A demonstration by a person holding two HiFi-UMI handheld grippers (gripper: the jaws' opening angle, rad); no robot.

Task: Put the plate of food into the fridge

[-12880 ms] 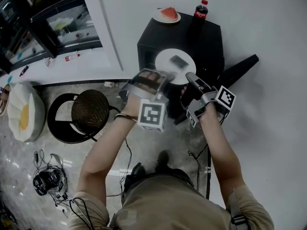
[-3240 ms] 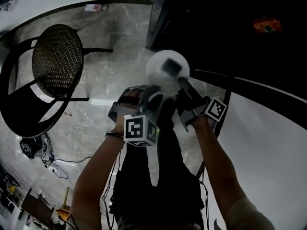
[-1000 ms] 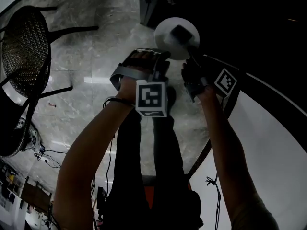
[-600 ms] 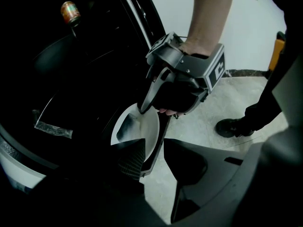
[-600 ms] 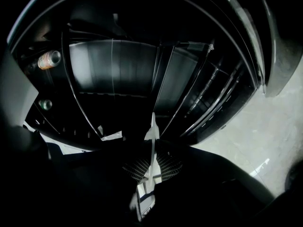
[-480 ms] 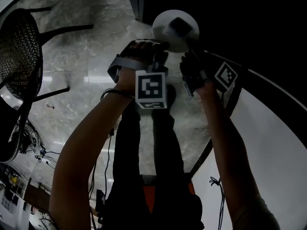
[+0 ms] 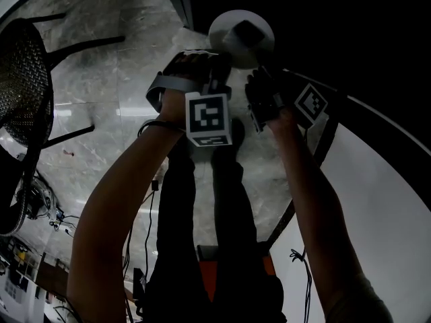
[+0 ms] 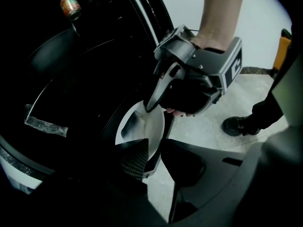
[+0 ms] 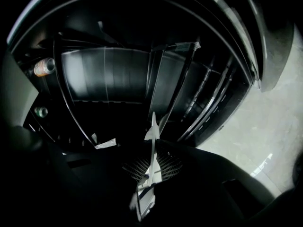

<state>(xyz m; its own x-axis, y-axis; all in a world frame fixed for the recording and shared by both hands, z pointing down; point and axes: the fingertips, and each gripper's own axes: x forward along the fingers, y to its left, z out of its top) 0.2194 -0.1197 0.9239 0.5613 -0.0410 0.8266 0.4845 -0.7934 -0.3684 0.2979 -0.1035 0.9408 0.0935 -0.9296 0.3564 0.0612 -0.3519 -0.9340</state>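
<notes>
As the left gripper (image 8: 154, 148), its jaws just closed further, and the right gripper (image 9: 151, 161) both clamp the plate (image 7: 225, 36) by its near rim, the open fridge (image 9: 113, 79) waits at twelve o'clock, just beyond it.

No text, brand or number can be read; the label on the can (image 8: 69, 6) is too blurred.

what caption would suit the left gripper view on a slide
Left tongs, jaws just closed further, and right tongs clamp the white plate by its rim at the open fridge
</notes>
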